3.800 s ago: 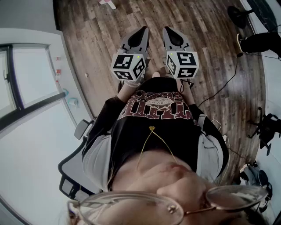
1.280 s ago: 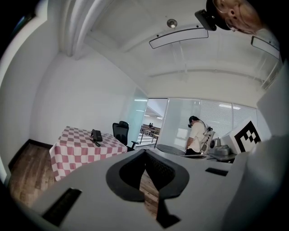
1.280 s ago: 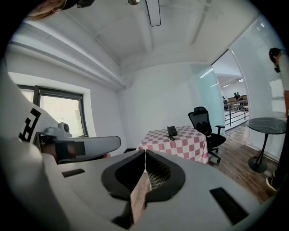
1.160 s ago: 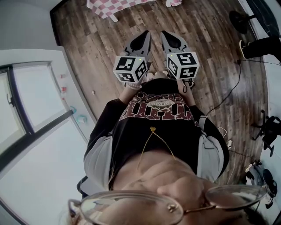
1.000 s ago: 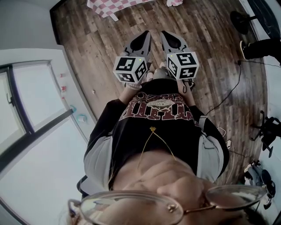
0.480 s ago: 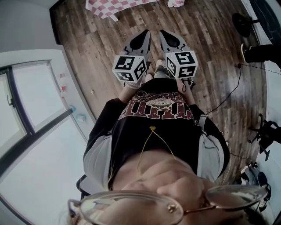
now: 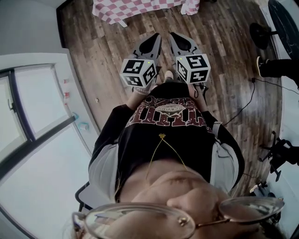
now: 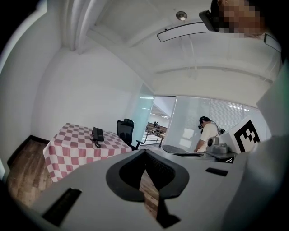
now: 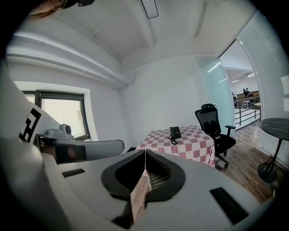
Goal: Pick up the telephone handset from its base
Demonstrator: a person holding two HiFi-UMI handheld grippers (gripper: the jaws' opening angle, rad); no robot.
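A black telephone [image 8: 97, 134] with its handset resting on the base stands on a table with a red-and-white checked cloth [image 8: 76, 151], far ahead of both grippers. The right gripper view shows the same telephone [image 9: 174, 132] on the table [image 9: 192, 143], a curly cord hanging by it. In the head view only the table's near edge [image 7: 140, 6] shows at the top; the phone is hidden there. My left gripper [image 7: 156, 37] and right gripper [image 7: 172, 35] are held side by side at chest height over the floor, both shut with nothing in them.
A black office chair [image 9: 214, 131] stands to the right of the table. A dark round table [image 9: 273, 124] is at the far right. A person in a white shirt [image 8: 207, 135] stands by a glass wall. Cables and stands [image 7: 280, 151] lie on the wooden floor at the right.
The checked table has slid further into the top of the head view as the person walks toward it. Both grippers stay shut and side by side.
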